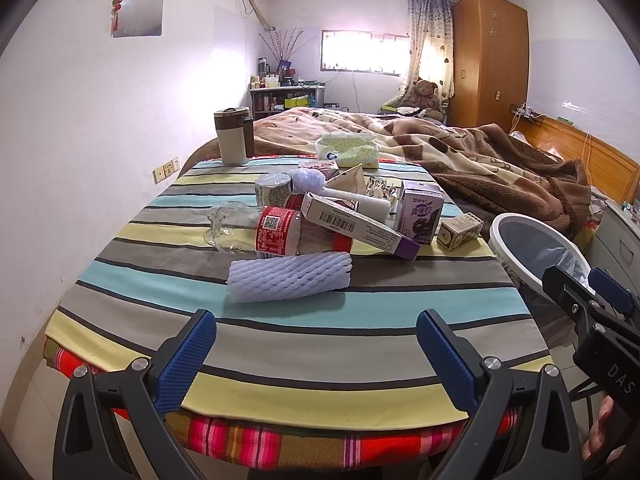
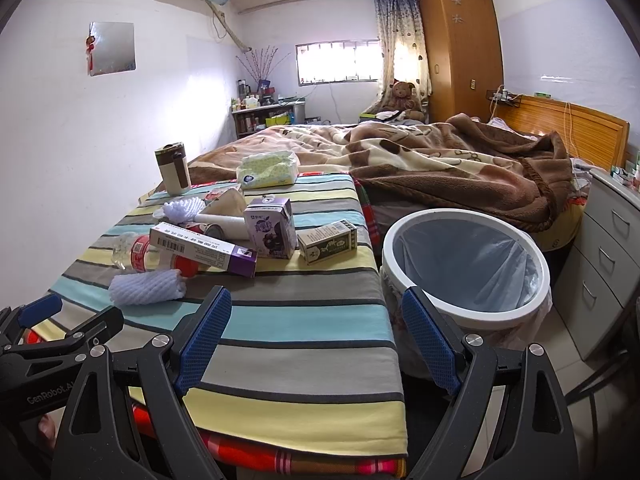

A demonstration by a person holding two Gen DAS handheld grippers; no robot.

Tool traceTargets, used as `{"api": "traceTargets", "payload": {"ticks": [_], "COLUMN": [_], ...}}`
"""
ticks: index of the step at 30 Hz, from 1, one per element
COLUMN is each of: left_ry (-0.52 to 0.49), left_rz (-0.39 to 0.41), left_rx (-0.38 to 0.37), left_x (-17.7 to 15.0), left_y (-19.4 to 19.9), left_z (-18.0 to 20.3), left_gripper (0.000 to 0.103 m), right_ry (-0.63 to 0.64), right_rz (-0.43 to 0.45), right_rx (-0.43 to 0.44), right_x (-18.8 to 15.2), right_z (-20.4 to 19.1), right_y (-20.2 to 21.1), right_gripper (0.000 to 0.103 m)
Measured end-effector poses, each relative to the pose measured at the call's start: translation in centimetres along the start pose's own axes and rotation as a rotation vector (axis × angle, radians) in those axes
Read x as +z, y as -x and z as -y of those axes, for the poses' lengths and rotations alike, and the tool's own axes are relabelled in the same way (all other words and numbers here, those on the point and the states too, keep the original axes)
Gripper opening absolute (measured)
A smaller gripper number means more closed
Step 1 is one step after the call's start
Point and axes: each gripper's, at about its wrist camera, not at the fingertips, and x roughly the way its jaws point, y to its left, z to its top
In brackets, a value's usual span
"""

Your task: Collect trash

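Trash lies on the striped tablecloth (image 1: 280,320): a white foam net sleeve (image 1: 290,276), an empty plastic bottle with a red label (image 1: 276,234), a long barcode box (image 1: 356,226), a purple drink carton (image 1: 420,212) and a small green-and-white box (image 1: 460,232). My left gripper (image 1: 316,350) is open and empty over the table's near edge, short of the foam sleeve. My right gripper (image 2: 316,336) is open and empty at the table's near right corner, beside the white lined bin (image 2: 466,264). The foam sleeve (image 2: 148,286) and the carton (image 2: 272,228) also show in the right wrist view.
A tumbler (image 1: 234,136) and a tissue pack (image 1: 348,152) stand at the table's far end. A bed with a brown blanket (image 2: 440,160) lies behind. Grey drawers (image 2: 600,260) stand right of the bin.
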Motion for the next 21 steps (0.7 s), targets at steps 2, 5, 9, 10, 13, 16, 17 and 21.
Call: {"api": "traceTargets", "payload": {"ticks": [2,5,9,10,13,16,17,21], "left_ry": [0.0,0.0,0.0,0.001,0.0,0.0,0.0,0.0], "left_rz": [-0.001,-0.001,0.001,0.001,0.0,0.001,0.001,-0.003], "left_rx": [0.0,0.0,-0.001,-0.001,-0.001,-0.001,-0.001,-0.001], "left_x": [0.02,0.03,0.01,0.02,0.05,0.01,0.04,0.07], "left_y": [-0.02,-0.01,0.02,0.05,0.08,0.02,0.06,0.03], "left_z": [0.04,0.07,0.06,0.11,0.11,0.06,0.13,0.07], "left_gripper": [0.102,0.102,0.102,0.102,0.102,0.102,0.102,0.102], "right_ry": [0.0,0.0,0.001,0.001,0.002,0.002,0.003,0.003], "right_rz": [-0.001,-0.001,-0.001,-0.002,-0.001,-0.002,-0.003,-0.006], "right_rx": [0.0,0.0,-0.001,-0.001,-0.002,-0.001,-0.001,-0.003], "right_x": [-0.01,0.01,0.0,-0.01,-0.02,-0.02,-0.03,-0.11], "right_z": [0.01,-0.07,-0.09,-0.08,-0.1,-0.1,-0.07,0.05], "right_y": [-0.03,-0.05,-0.08,-0.07,-0.07,-0.09,-0.11,-0.14], "right_gripper": [0.089,0.089,0.089,0.089,0.089,0.089,0.089,0.089]}}
